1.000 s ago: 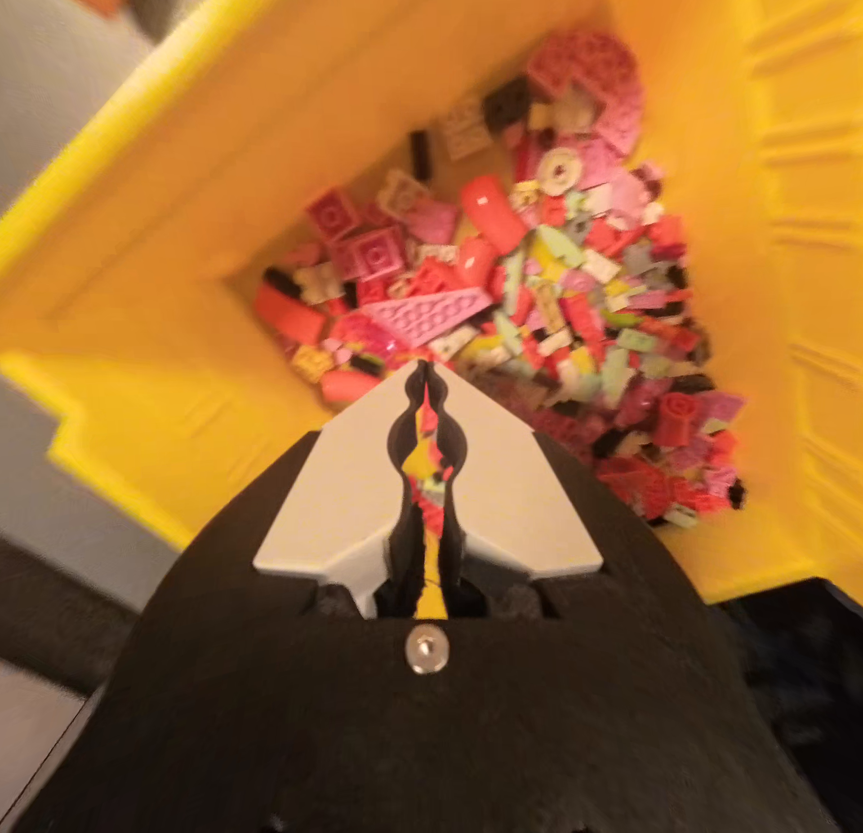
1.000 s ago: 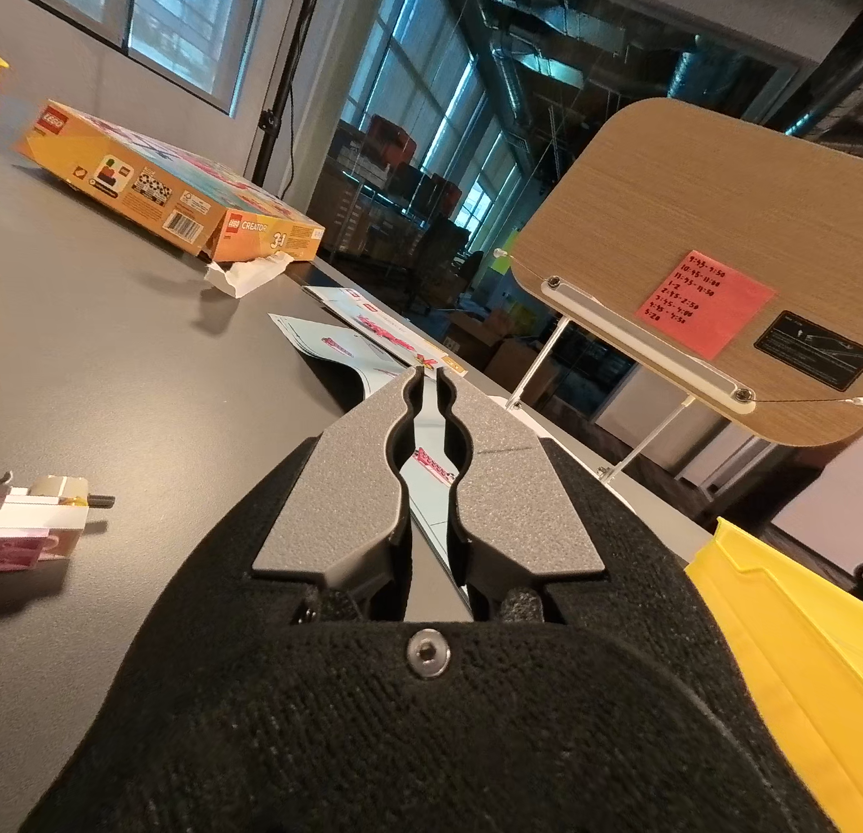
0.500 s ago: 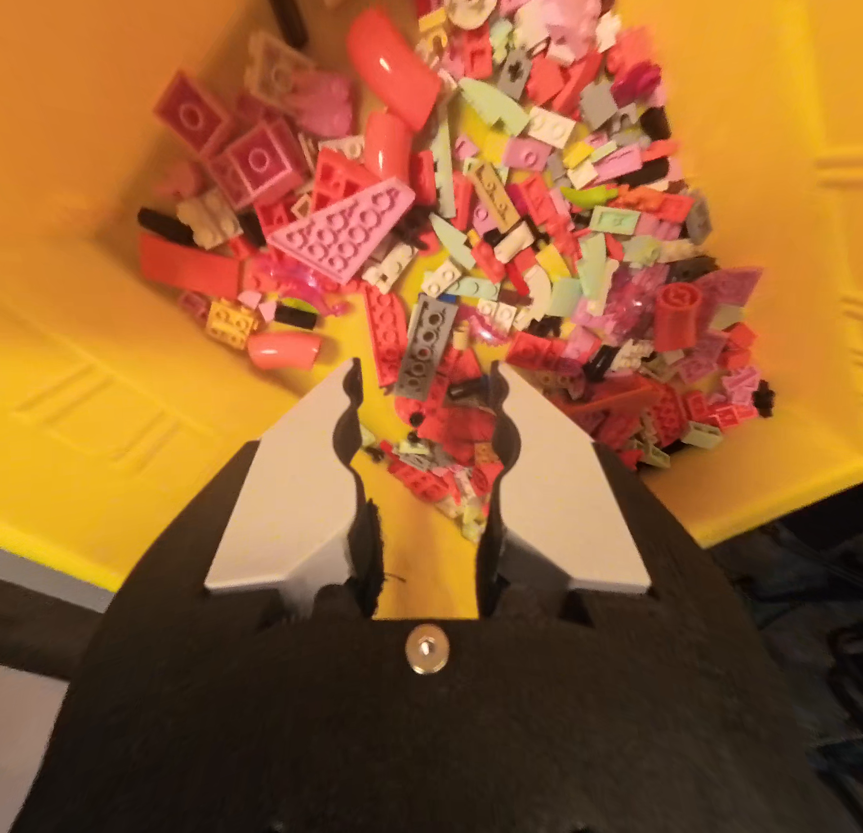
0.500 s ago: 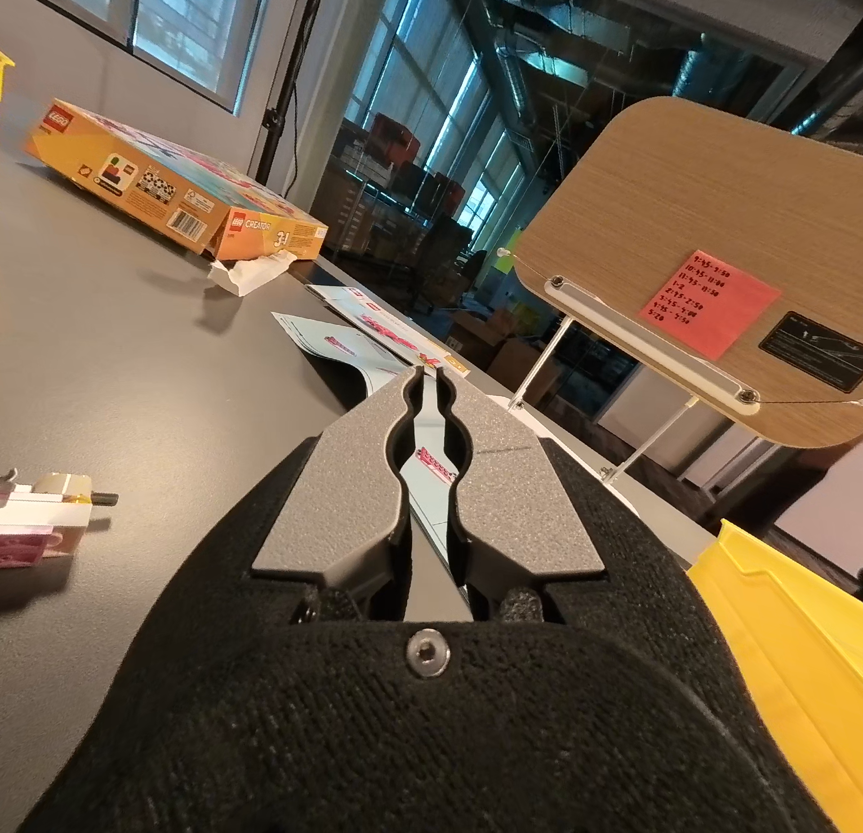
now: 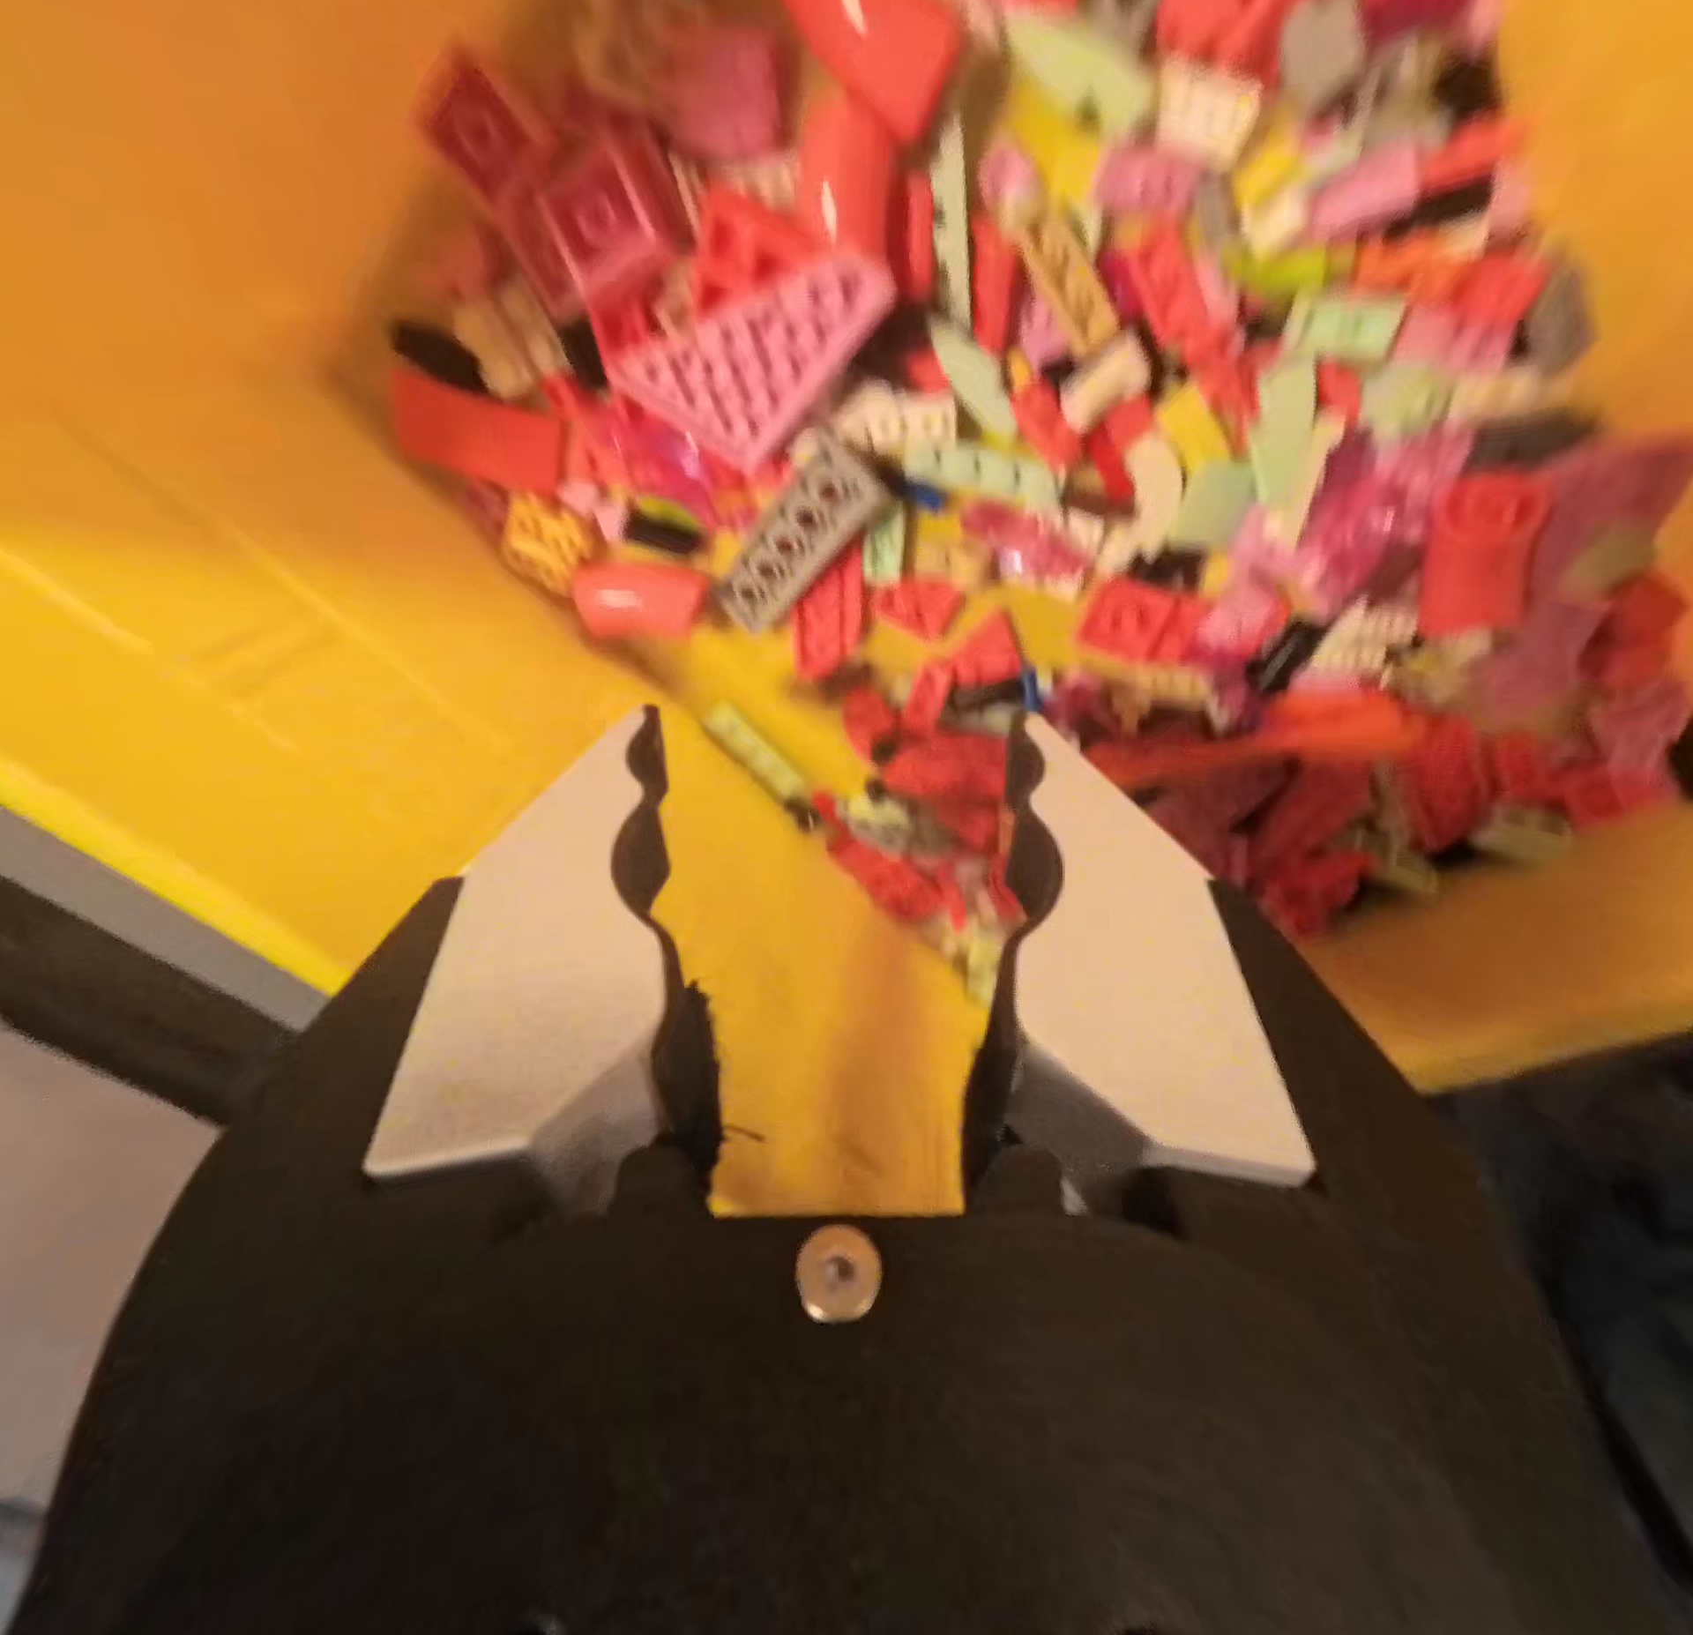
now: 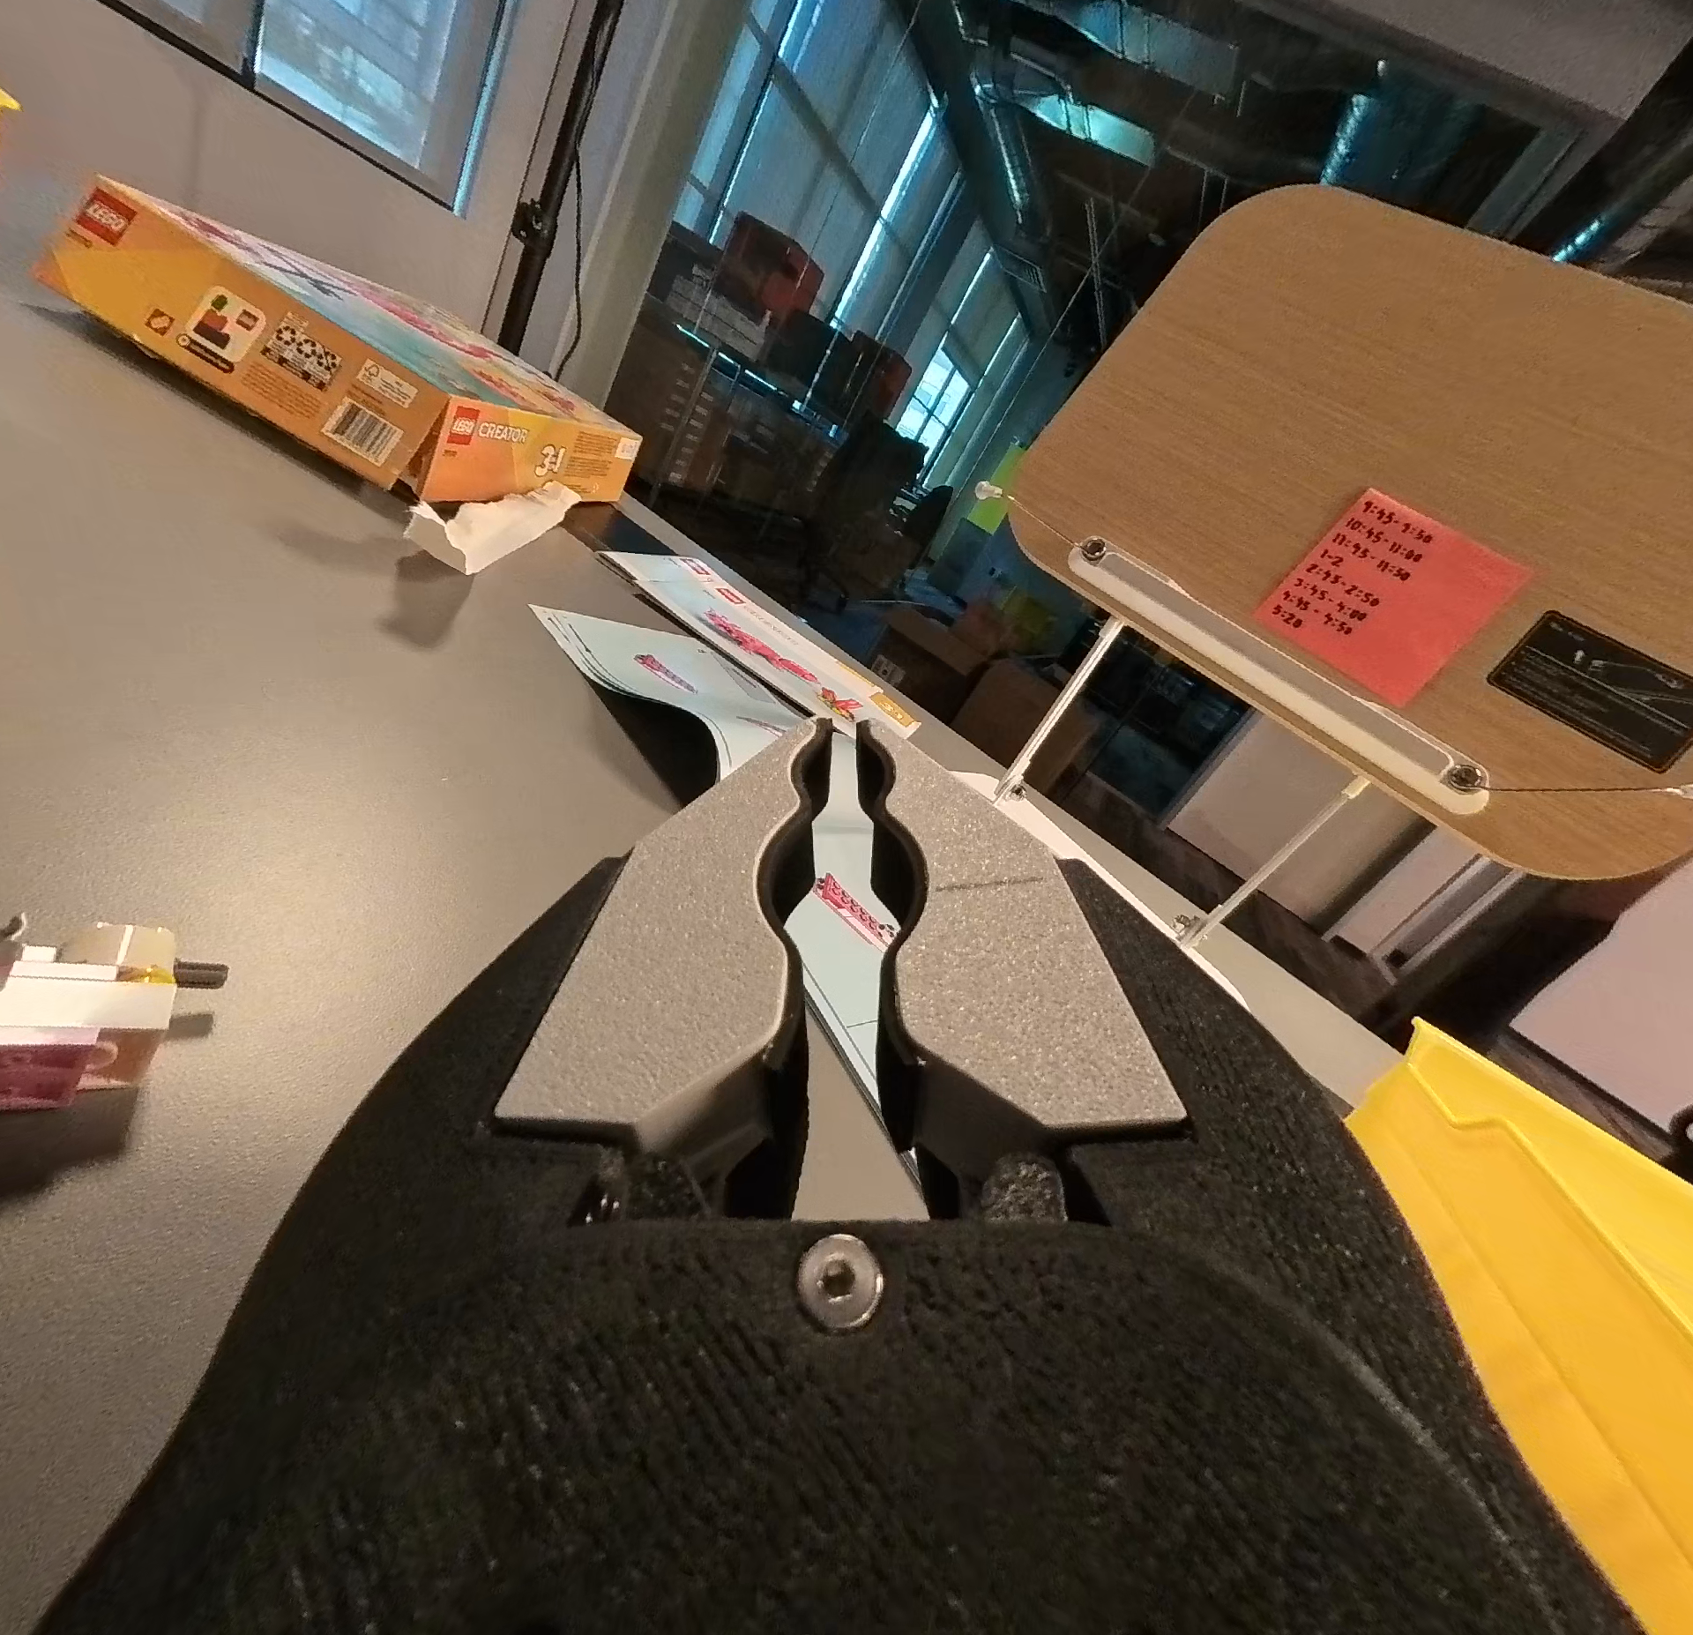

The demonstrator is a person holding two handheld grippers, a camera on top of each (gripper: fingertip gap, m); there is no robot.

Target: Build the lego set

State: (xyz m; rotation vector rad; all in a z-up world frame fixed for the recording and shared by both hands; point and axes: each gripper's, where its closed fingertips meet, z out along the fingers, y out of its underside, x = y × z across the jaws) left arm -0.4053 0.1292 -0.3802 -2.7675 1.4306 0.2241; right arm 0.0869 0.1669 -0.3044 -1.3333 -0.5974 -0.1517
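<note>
Gripper point(image 5: 832, 730) agape, seemingly above bricks point(image 5: 1054, 382)

The bin point(image 5: 229, 455) is bright yellow, more orange where the light is weak. The bricks point(image 5: 1054, 382) inside it are mostly red, coral and pink, mixed with mint green, lime, white, black and some yellow. One wedge plate point(image 5: 751, 354) is lilac pink with a pattern of studs, and one plate with holes point(image 5: 802, 537) is grey. The left gripper point(image 5: 834, 730) has pale grey fingers on a black body; the right gripper point(image 6: 843, 734) has darker, grainy grey fingers. The table point(image 6: 229, 721) is dull grey. The box point(image 6: 321, 372) is orange-yellow. The booklet point(image 6: 660, 666) is light blue with pink drawings. The board point(image 6: 1328, 418) is light brown wood grain and carries a coral-red note point(image 6: 1392, 606).
</note>
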